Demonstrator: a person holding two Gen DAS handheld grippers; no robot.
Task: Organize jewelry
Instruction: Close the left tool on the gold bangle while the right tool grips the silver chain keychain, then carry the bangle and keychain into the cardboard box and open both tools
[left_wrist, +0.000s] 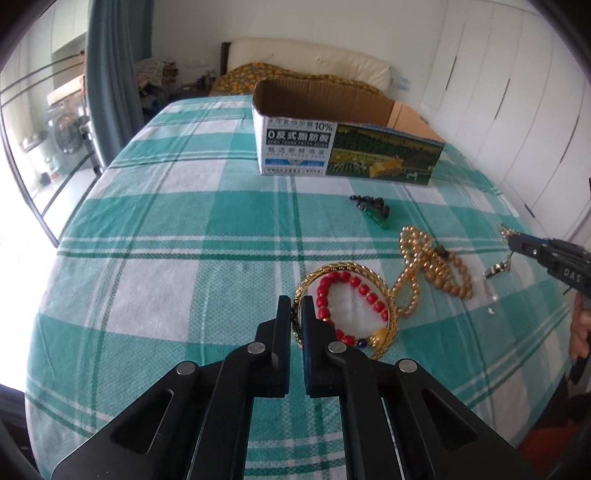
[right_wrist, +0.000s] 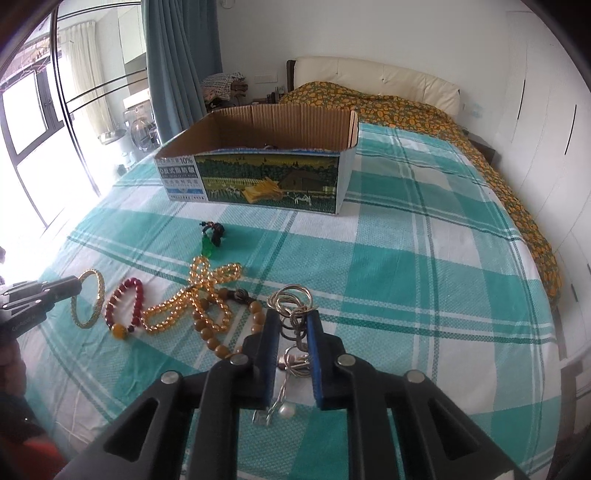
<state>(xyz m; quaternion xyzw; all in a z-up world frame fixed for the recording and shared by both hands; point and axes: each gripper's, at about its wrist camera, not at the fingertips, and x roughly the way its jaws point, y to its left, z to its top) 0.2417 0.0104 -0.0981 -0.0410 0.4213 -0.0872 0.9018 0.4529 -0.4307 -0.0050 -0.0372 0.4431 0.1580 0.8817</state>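
While left gripper (left_wrist: 295, 314) pinches gold bangle (left_wrist: 384, 291), right gripper (right_wrist: 291, 325) clamps silver rings (right_wrist: 291, 295)

- Daylight poured in from the window (right_wrist: 33, 122) on the left, and it was blown out to plain white there in both wrist views.
- The checked bedsheet (left_wrist: 177, 236) washed pale along its left edge near that glare, while the middle stayed evenly lit.
- Shadows were soft and short; the cardboard box (right_wrist: 258, 177) threw only a faint dark line at its foot.
- The fisheye bent everything: the wardrobe doors (left_wrist: 517, 110) curved, and the corners fell into black vignette.
- The black gripper arms nearest each lens looked slightly soft; the beads stayed fairly crisp, with no motion blur that I could see.
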